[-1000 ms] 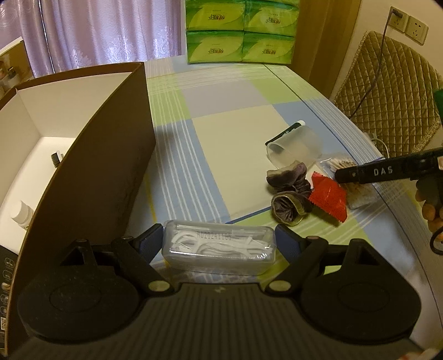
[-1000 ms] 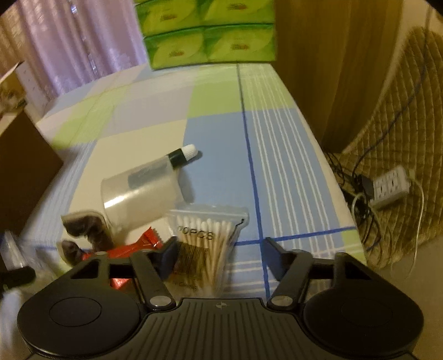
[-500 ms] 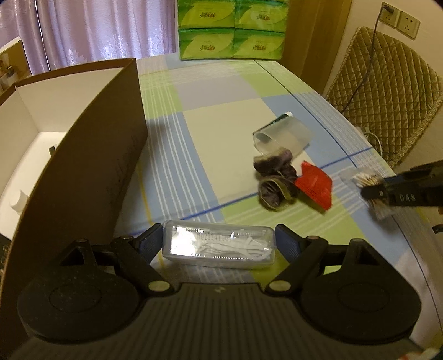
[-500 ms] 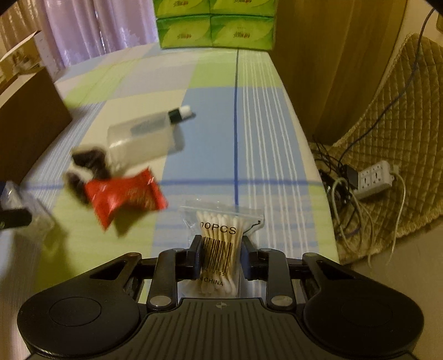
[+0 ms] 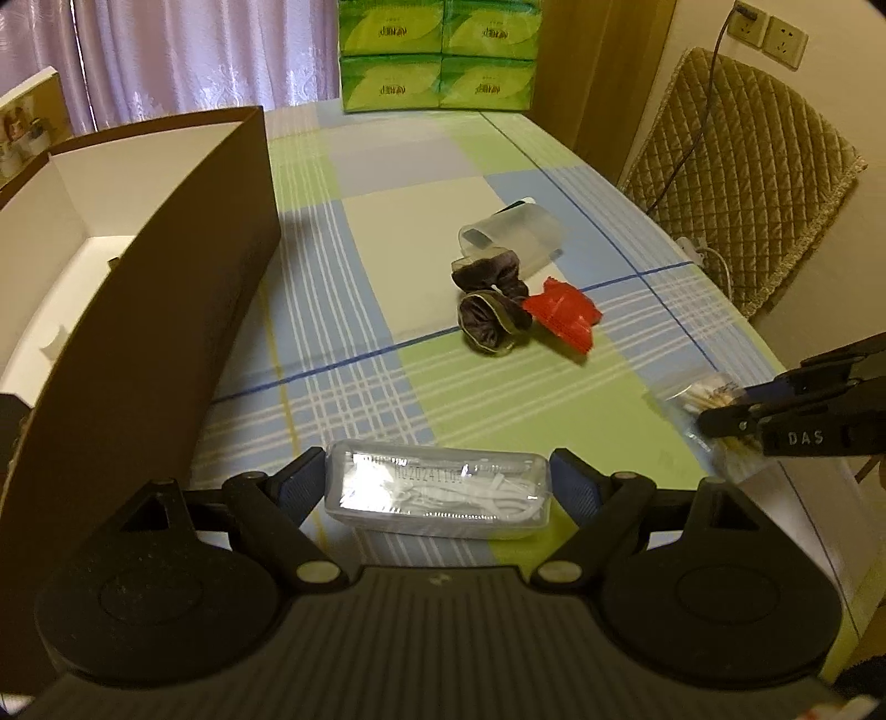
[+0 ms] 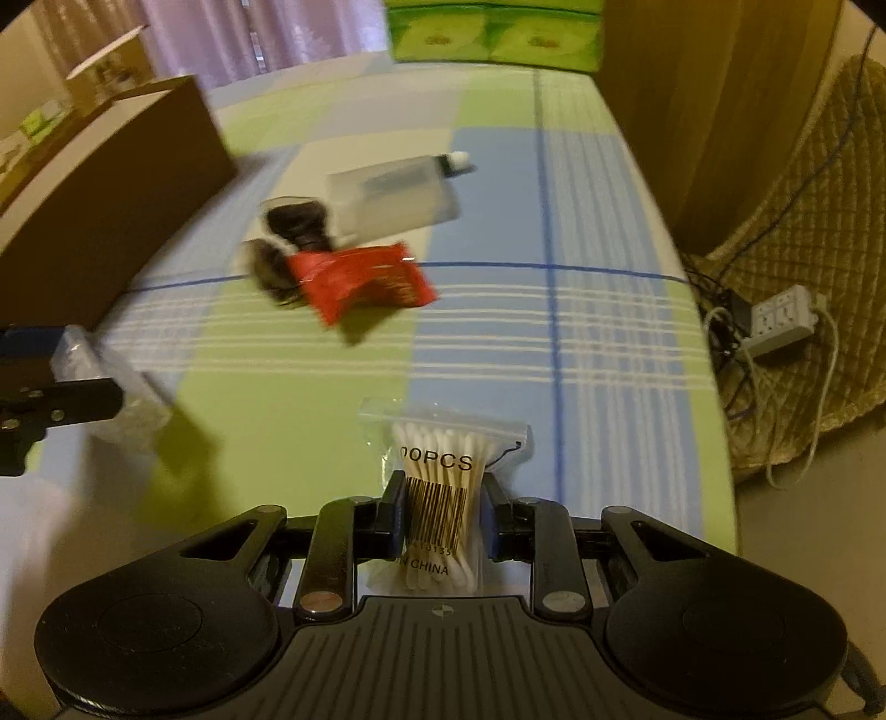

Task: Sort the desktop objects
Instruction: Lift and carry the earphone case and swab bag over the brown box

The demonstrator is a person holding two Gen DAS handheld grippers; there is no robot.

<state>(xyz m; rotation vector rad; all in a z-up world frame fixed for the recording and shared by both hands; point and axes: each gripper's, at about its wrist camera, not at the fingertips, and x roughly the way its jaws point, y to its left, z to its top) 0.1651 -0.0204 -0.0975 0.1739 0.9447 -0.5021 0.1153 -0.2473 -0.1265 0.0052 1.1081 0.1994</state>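
My left gripper is shut on a clear plastic case holding white cord, lifted above the checked tablecloth. My right gripper is shut on a bag of cotton swabs, also raised; the same bag shows at the right edge of the left wrist view, pinched by the right gripper. On the cloth lie two dark hair scrunchies, a red packet and a translucent cup on its side with a tube behind it. The brown cardboard box stands open at the left.
Green tissue packs are stacked at the far end of the table. A quilted chair and a power strip with cables sit beyond the right table edge. Small items lie inside the box.
The right gripper closed on the cotton swab bag and lifted it back toward the near table edge. The left gripper, still holding the clear case, drew back and up from the cloth.
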